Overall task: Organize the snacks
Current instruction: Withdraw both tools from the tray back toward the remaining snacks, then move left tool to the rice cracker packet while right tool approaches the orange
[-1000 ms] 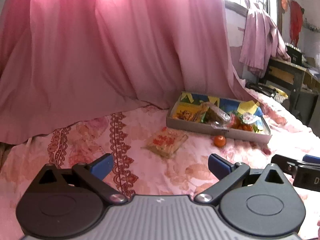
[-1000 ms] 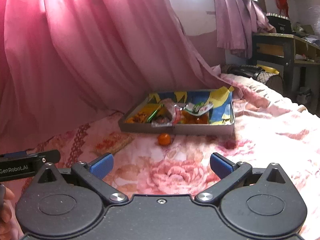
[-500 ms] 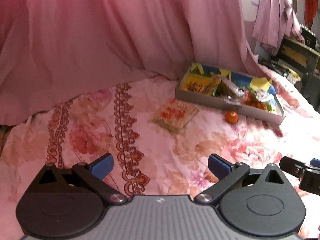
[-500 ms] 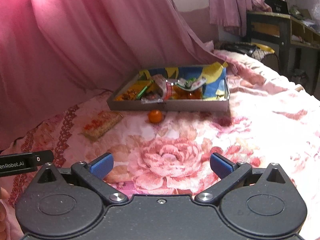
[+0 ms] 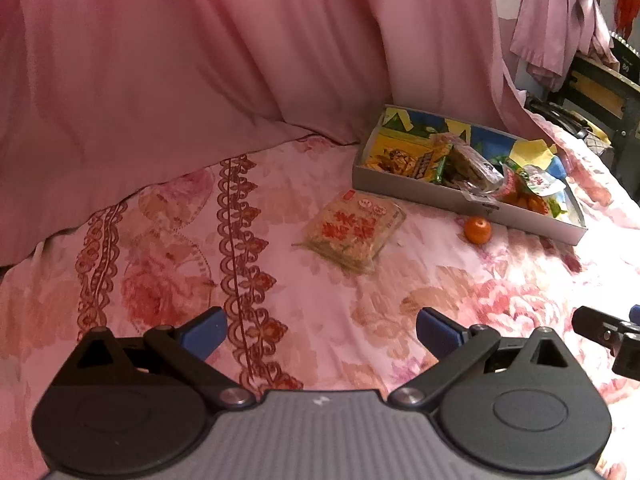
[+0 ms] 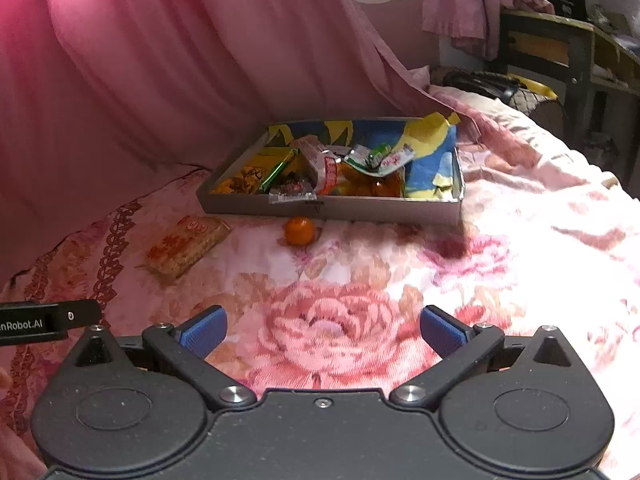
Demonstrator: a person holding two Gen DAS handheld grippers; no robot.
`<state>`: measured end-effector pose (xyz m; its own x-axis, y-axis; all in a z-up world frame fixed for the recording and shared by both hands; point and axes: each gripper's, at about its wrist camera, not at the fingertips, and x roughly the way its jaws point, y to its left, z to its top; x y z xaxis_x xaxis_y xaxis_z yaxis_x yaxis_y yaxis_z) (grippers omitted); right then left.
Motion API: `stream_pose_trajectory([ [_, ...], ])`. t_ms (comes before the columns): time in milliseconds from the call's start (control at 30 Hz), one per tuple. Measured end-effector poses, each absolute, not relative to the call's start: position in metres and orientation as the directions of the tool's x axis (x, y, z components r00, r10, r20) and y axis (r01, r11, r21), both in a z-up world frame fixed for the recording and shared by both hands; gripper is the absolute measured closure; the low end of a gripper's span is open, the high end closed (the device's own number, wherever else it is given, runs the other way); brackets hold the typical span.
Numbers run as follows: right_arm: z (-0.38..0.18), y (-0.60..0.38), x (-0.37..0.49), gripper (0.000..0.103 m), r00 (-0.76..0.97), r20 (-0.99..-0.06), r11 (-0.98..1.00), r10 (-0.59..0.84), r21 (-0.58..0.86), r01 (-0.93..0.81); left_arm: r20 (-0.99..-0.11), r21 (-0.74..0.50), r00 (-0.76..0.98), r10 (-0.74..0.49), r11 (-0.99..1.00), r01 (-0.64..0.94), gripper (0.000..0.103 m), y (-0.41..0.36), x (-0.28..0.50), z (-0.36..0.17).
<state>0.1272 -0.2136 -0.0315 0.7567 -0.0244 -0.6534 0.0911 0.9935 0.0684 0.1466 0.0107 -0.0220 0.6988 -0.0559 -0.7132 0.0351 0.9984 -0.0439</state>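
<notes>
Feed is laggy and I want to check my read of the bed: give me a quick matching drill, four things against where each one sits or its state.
Things:
1. small orange
2. flat cracker packet
3. green wrapper
4. left gripper

Places or states:
A. inside the grey tray, among other snacks
B. open, holding nothing
C. on the bedspread, just in front of the tray's near wall
D. lying on the bedspread, outside the tray, left of the orange

Pairs: 1-C, 2-D, 3-A, 4-B
</notes>
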Motion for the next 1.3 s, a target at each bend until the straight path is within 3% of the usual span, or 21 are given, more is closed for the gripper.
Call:
stream_pose_trajectory([
  [567, -0.044, -0.21, 0.194, 0.001, 0.807, -0.591, 1.0, -0.009, 0.01, 0.018, -0.695, -0.001, 0.716, -0.062, 0.996, 0.085, 0.0, 0.005, 0.212, -0.034],
  [833, -0.064, -0.209, 0.226, 0.001, 0.789, -0.614, 0.999, -0.012, 0.017, 0.029, -0.675, -0.063, 0.722, -0.155, 0.986, 0.153, 0.0, 0.007, 0.252, -0.048],
  [1300, -0.103, -0.205, 0.27, 0.001, 0.744, -0.669, 0.999, -0.002, -0.033, -0.027, -0.656, -0.046, 0.696, -0.292, 0.936, 0.35, 0.0, 0.003, 0.288, -0.071],
])
